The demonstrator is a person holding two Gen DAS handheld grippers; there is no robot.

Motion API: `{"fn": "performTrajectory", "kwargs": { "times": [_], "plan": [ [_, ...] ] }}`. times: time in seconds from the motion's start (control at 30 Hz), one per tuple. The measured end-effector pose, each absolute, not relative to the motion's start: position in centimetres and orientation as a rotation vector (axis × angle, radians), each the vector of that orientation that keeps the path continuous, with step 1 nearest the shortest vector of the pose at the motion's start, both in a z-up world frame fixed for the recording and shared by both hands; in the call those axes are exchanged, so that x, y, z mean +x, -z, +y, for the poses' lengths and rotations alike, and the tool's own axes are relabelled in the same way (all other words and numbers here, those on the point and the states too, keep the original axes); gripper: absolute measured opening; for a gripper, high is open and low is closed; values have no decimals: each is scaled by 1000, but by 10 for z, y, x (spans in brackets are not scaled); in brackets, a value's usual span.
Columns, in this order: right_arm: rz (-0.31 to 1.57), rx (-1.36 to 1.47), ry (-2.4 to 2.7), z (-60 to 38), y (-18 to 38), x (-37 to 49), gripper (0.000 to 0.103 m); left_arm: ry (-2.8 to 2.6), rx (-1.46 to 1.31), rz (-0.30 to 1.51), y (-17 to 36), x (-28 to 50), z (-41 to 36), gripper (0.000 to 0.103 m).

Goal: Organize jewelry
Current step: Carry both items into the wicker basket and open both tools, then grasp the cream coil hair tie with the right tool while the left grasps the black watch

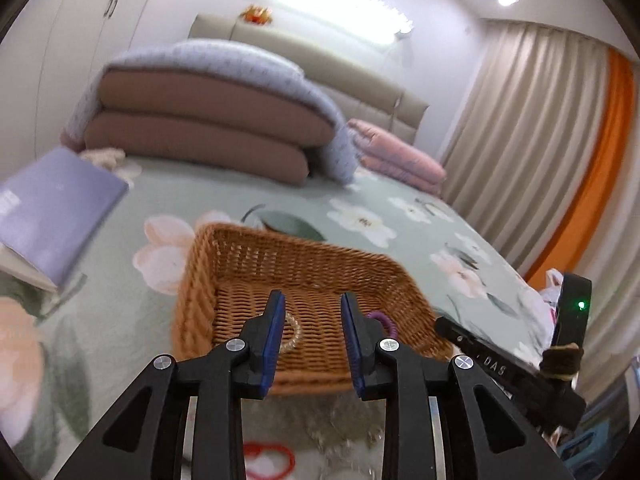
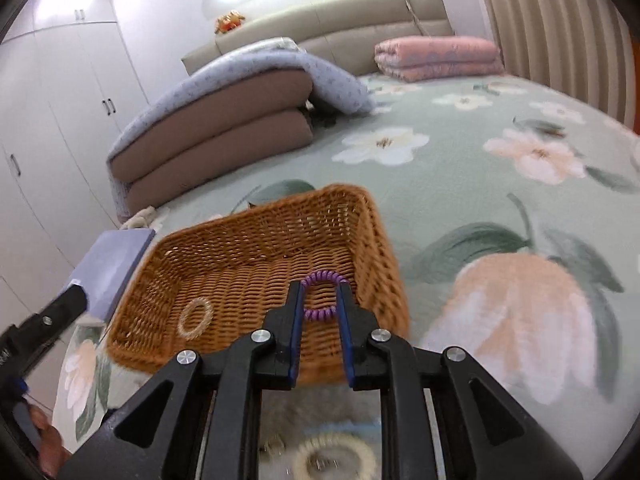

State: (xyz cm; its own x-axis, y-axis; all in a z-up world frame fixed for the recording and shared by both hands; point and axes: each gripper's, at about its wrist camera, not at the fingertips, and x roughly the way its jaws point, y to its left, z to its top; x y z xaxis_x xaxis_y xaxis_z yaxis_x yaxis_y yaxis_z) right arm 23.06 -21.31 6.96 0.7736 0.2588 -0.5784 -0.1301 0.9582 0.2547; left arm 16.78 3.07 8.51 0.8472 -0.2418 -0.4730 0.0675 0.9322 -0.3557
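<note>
I count one wicker basket (image 2: 256,248) on the bed, with one clear coil ring (image 2: 195,317) inside. My right gripper (image 2: 320,300) clamps one purple coil ring (image 2: 320,280) above it; my left gripper (image 1: 312,312) stands apart, empty.

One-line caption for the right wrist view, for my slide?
Right gripper holds a purple coil hair tie over the wicker basket, where a clear coil tie lies.

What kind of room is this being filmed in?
A bedroom, it seems: the wicker basket sits on a bed with a floral bedspread, folded quilts lie by a padded headboard, and white wardrobes line the wall.
</note>
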Motion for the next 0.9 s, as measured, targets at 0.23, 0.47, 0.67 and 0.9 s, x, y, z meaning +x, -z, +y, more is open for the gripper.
{"fn": "performTrajectory", "kwargs": {
  "times": [0.23,0.47,0.67,0.9],
  "plan": [
    [588,174,-271,-232,-72,150,28,135,-332,470,-91,76,60,48],
    [531,148,-247,-237,-42,113,30,56,-417,468,-51,28,101,56],
    [587,177,-236,-243,-27,124,30,45,-496,585,-6,47,120,56],
    [644,207,-228,-249,-15,137,30,71,-611,654,20,60,129,56]
  ]
}}
